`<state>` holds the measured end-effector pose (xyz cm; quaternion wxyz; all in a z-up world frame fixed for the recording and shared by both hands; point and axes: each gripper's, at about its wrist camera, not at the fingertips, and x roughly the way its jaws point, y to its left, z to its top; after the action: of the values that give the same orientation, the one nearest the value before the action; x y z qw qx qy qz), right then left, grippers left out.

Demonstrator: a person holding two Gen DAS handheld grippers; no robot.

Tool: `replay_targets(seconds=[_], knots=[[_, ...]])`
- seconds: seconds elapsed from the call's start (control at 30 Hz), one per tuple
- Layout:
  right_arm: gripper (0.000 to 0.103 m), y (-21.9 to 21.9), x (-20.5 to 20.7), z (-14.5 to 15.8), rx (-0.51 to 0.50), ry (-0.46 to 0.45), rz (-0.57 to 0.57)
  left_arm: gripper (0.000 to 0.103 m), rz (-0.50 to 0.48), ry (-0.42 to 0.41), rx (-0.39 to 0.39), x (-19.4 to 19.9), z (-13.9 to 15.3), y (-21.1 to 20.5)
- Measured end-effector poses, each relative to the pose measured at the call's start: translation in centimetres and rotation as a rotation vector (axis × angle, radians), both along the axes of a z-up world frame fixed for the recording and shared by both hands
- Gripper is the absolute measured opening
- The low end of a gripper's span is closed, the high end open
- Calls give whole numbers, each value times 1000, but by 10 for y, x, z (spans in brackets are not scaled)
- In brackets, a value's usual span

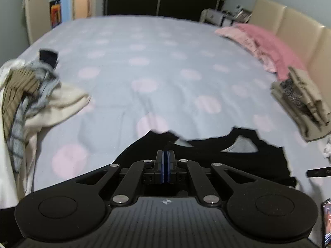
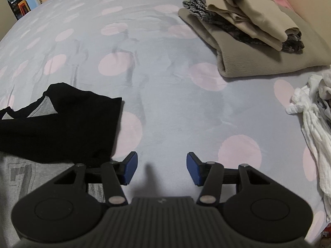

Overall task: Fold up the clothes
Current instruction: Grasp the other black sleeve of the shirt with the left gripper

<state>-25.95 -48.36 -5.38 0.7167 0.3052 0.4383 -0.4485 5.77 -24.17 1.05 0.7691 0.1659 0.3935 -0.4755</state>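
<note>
Left gripper (image 1: 165, 155): pads pressed together over the black garment (image 1: 238, 157) (pinched cloth not discernible). Right gripper (image 2: 161, 168): fingers wide apart, empty, above bare dotted bedsheet (image 2: 165, 72), garment edge just left; folded pile (image 2: 258, 41) far right.

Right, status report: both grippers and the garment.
Left gripper shut, over black fabric garment. Right gripper open, empty, above dotted bedsheet. Nothing in the way.

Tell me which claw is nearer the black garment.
Left. The left claw is shut, right over the black garment, though whether it pinches the cloth is hidden. The right claw is open over bare sheet, just beside the garment's right edge.
</note>
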Motion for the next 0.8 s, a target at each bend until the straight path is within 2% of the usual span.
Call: replay_targets(seconds=[0.1, 0.2, 0.27, 0.33, 0.4, 0.47, 0.5, 0.57, 0.67, 0.8], knots=[[55, 2, 2, 0, 5, -29, 21, 1, 13, 0, 30, 4, -11, 1], [40, 9, 10, 0, 17, -58, 112, 2, 15, 12, 24, 7, -14, 2], [41, 14, 15, -1, 25, -77, 172, 3, 16, 12, 23, 7, -16, 2], [40, 19, 19, -1, 32, -95, 232, 12, 18, 10, 28, 8, -17, 2], [40, 26, 26, -2, -8, -64, 287, 29, 26, 6, 30, 9, -18, 5], [40, 33, 30, -3, -46, -29, 328, 38, 43, 1, 29, 11, -17, 10], [40, 35, 32, -3, -64, -11, 347, 43, 51, -1, 28, 12, -17, 14], [40, 35, 32, -3, -79, 7, 360, 43, 48, -13, 30, 10, -16, 20], [40, 33, 32, -5, -74, 13, 346, 43, -21, -84, 62, -4, -19, 23], [40, 32, 34, -7, -65, 25, 328, 43, -170, -213, 99, -36, -31, 16]])
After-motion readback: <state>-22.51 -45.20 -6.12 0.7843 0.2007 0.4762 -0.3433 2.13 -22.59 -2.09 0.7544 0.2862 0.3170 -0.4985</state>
